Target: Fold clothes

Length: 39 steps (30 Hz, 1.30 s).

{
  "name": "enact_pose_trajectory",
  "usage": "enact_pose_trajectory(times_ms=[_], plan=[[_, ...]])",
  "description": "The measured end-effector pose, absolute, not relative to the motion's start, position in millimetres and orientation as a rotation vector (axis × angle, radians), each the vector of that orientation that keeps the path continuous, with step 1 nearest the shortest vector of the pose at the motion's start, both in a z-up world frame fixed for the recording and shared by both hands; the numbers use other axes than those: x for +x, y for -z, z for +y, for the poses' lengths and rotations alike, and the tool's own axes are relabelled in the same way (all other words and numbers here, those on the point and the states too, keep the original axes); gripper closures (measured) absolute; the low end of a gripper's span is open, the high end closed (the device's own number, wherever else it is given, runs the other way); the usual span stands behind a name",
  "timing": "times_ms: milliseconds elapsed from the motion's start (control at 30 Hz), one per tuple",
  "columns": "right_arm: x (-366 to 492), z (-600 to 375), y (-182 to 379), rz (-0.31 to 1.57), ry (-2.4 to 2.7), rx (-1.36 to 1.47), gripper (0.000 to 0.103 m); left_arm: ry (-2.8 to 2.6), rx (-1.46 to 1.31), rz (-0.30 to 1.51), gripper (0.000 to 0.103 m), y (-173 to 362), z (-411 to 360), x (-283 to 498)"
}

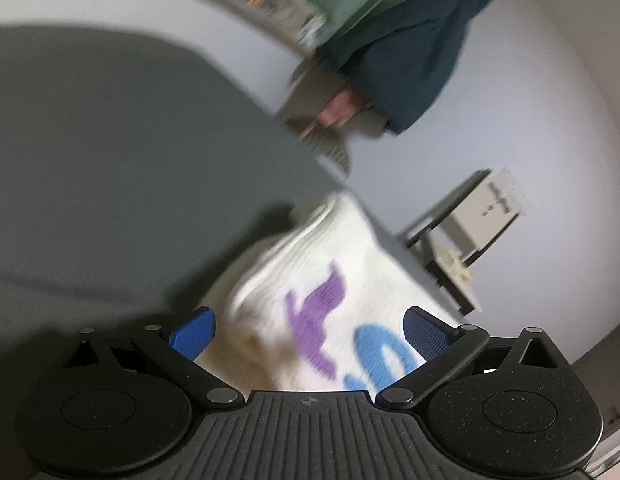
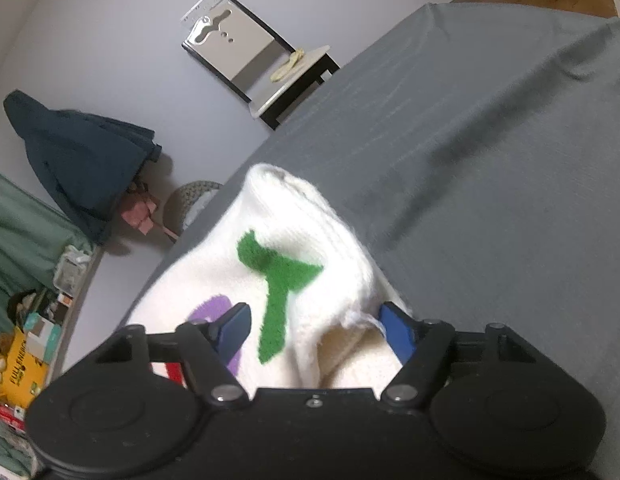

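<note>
Nearest the lens in the left wrist view, the left gripper (image 1: 310, 332) stands with its jaws spread wide, one blue pad on either side of the white sweater (image 1: 330, 280) and neither pad pressing the knit; this spacing suits a release or a fresh approach rather than a carry. That garment lies bunched on the grey bedcover (image 1: 109, 160), near the edge that faces the wall, with a rolled ribbed edge uppermost. Large knitted letters cross its front: a purple shape and a light blue one show here, both blurred and cut off by the gripper body, so no word can be read. In the right wrist view, the right gripper (image 2: 316, 330) has its jaws parted to a middling width around a raised fold of the same sweater (image 2: 293, 248). Its left pad lies against the purple patch and its right pad sits beside a frayed edge, but whether either pad presses the cloth cannot be told. A green letter resembling a Y is legible between the pads. By judgement, both tools are positioned over the bunched cloth to take hold of it and spread it for folding. At far left of this view, a yellow box (image 2: 23, 368) on the floor carries dark lettering that appears to read FULL ENERGY, though blur makes this uncertain.
</note>
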State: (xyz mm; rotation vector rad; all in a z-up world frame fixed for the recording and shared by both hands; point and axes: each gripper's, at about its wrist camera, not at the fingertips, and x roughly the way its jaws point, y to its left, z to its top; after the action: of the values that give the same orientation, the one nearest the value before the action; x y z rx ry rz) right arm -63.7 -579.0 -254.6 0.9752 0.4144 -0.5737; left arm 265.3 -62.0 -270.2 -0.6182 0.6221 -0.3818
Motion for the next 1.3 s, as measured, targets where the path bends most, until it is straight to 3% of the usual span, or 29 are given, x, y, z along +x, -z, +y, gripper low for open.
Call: enact_pose_trajectory(times_ms=[33, 100, 167, 367, 500, 533, 567, 667, 800, 967, 1167, 1233, 1300], plan=[[-64, -577, 254, 0.41, 0.564, 0.963, 0.037, 0.388, -0.603, 0.608, 0.006, 269, -63, 265], [-64, -573, 250, 0.381, 0.536, 0.939, 0.037, 0.398, -0.578, 0.591, 0.027, 266, -65, 266], [-64, -571, 248, 0.358, 0.512, 0.928, 0.038, 0.401, -0.568, 0.597, 0.041, 265, -64, 265], [-64, -575, 266, 0.414, 0.563, 0.97, 0.057, 0.343, -0.56, 0.652, 0.041, 270, -57, 269], [-67, -578, 271, 0.356, 0.512, 1.014, 0.06, 0.388, -0.575, 0.643, 0.043, 272, -63, 269], [-68, -577, 269, 0.327, 0.487, 1.008, 0.062, 0.412, -0.579, 0.623, 0.05, 271, -65, 268], [-66, -575, 265, 0.309, 0.466, 0.982, 0.062, 0.422, -0.57, 0.617, 0.066, 270, -68, 269], [-56, -570, 260, 0.336, 0.471, 0.898, 0.061, 0.395, -0.561, 0.647, 0.066, 272, -73, 271], [-49, -575, 277, 0.422, 0.517, 0.953, 0.051, 0.319, -0.638, 0.747, 0.065, 286, -72, 278], [-49, -577, 277, 0.323, 0.434, 0.983, 0.051, 0.462, -0.824, 0.694, 0.064, 289, -69, 275], [-46, -582, 288, 0.389, 0.457, 1.006, 0.05, 0.307, -0.663, 0.78, 0.064, 288, -86, 273], [-46, -582, 287, 0.382, 0.446, 1.016, 0.043, 0.306, -0.634, 0.787, 0.059, 284, -91, 274], [-46, -581, 285, 0.368, 0.432, 1.024, 0.035, 0.316, -0.617, 0.784, 0.039, 280, -96, 275]])
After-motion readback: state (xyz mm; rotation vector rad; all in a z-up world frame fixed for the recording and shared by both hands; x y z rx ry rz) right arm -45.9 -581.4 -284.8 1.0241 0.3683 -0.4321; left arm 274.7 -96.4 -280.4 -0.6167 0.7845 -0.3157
